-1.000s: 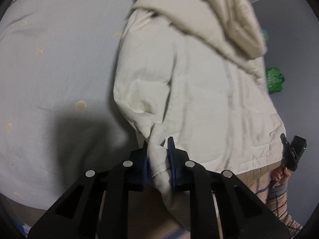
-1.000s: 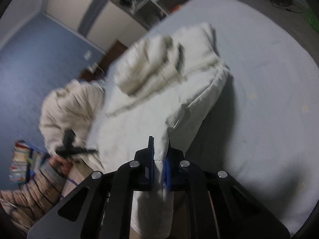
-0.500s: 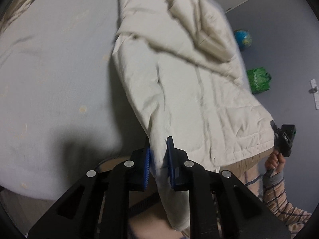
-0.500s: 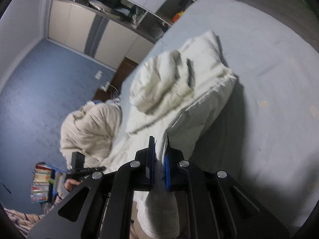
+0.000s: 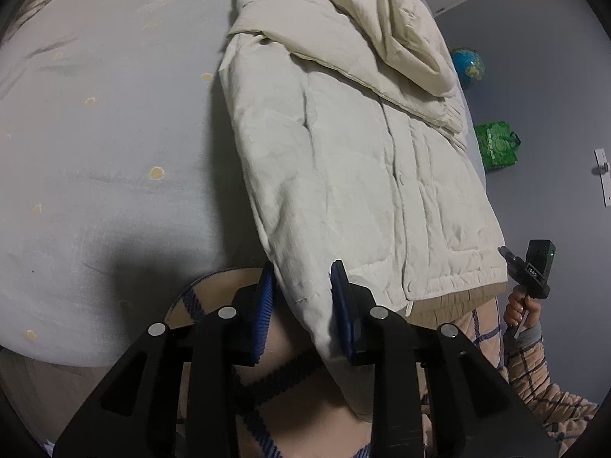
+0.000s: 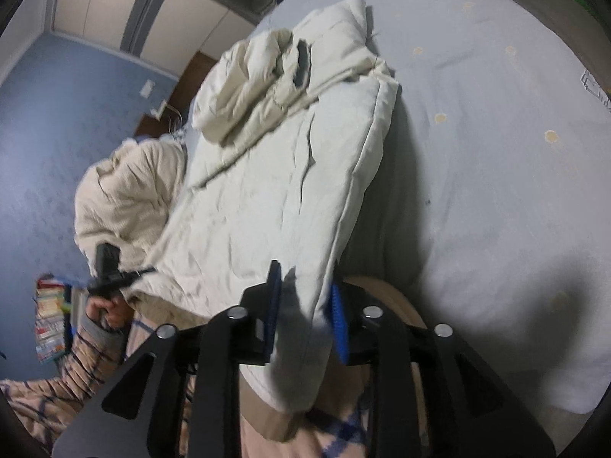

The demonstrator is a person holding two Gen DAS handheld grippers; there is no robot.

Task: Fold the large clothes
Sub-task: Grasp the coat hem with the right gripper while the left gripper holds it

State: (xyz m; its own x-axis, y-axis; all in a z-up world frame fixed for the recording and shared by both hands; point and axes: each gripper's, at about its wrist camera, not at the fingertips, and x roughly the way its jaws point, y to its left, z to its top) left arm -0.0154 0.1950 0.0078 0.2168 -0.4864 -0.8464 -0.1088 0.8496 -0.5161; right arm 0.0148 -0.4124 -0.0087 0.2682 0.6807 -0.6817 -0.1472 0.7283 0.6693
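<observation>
Lying on bed [image 5: 95,122], cream jacket [image 5: 343,160], hem corners between both spread claws, left claw [image 5: 302,290], right claw [image 6: 304,297]

- A big bed [image 5: 95,145] takes up most of both views
- A pale grey sheet [image 6: 496,160] covers it, with little yellow spots here and there
- The sheet has a few soft creases near the far left in the left view
- A puffy cream jacket [image 5: 343,160] lies flat on the sheet, with its hood [image 5: 397,34] bunched up at the far end
- The jacket's bottom edge hangs a bit over the near side of the bed
- A dark shadow falls on the sheet just beside the jacket
</observation>
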